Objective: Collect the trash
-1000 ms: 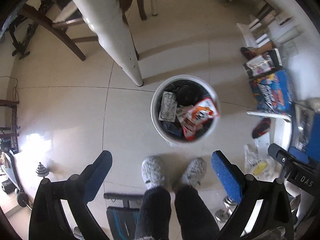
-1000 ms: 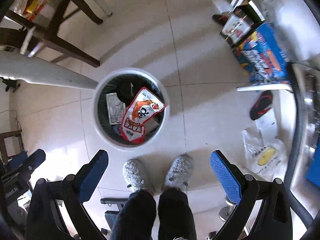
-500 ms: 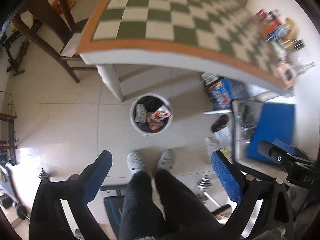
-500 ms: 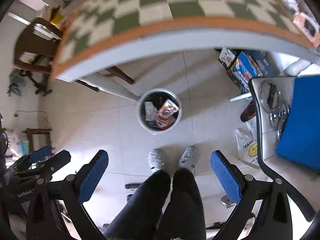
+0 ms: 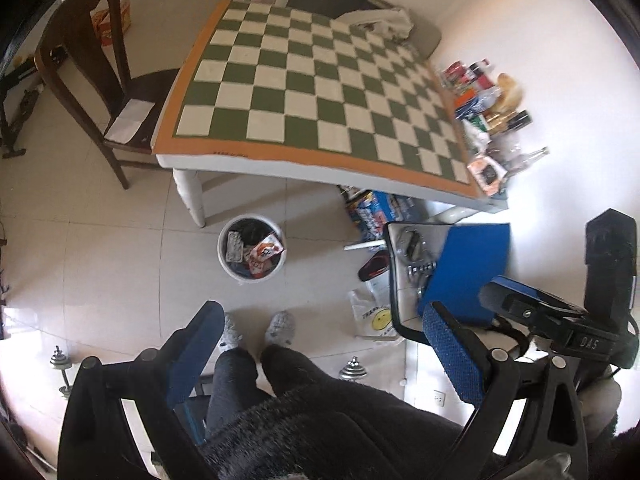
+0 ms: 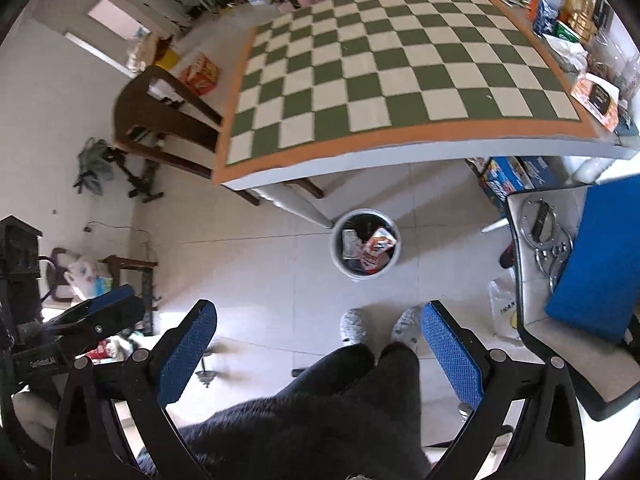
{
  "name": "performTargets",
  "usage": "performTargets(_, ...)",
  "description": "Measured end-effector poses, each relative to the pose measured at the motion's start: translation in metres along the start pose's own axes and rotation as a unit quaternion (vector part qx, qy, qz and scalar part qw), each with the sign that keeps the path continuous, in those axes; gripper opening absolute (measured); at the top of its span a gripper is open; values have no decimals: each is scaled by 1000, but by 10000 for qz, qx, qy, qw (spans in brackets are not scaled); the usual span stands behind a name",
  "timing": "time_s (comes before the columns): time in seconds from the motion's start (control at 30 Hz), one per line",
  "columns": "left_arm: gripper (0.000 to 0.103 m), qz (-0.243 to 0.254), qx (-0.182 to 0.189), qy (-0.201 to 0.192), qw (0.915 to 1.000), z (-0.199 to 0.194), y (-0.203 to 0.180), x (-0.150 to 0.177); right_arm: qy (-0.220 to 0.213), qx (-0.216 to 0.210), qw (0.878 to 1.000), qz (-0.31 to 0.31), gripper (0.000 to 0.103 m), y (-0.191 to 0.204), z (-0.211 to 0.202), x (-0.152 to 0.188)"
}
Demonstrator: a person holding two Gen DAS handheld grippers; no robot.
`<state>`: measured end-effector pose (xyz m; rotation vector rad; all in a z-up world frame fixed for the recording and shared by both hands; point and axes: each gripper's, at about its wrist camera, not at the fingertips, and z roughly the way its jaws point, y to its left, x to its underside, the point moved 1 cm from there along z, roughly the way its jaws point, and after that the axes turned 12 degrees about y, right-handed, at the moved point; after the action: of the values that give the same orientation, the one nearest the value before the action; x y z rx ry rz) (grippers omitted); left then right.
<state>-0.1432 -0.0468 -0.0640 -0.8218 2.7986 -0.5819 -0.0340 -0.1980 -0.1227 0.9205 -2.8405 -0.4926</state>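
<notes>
A white trash bin stands on the tiled floor beside the table leg, holding a red-and-white snack wrapper and other trash. It also shows in the right wrist view. My left gripper is open and empty, held high above the floor. My right gripper is open and empty too, at a similar height. The right gripper's body shows at the right of the left wrist view. A green-and-white checkered table lies beyond the bin.
Bottles, packets and boxes crowd the table's right edge. A dark wooden chair stands left of the table. A stool with a blue pad, boxes, a plastic bag and dumbbells are on the floor.
Both grippers have risen far above the bin, staying open. The bin now looks small and the whole checkered tabletop has come into view.
</notes>
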Motion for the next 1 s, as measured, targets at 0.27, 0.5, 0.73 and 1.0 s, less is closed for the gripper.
performTargets(0.27,103,45,121,-182,9997,-18,-6,2,-3,-132,9996,-255,103,21,-20,10)
performTargets(0.5,103,143,184,-175,9996,-23,-8,2,-24,-141,9993,-341,103,27,-27,10)
performTargets(0.73,103,169,191,-152,9996,-23,-10,2,-5,-129,9993,-358,103,27,-32,8)
performTargets(1.0,103,189,194,-107,9996,-19,-11,7,30,-107,9993,-347,103,26,-31,8)
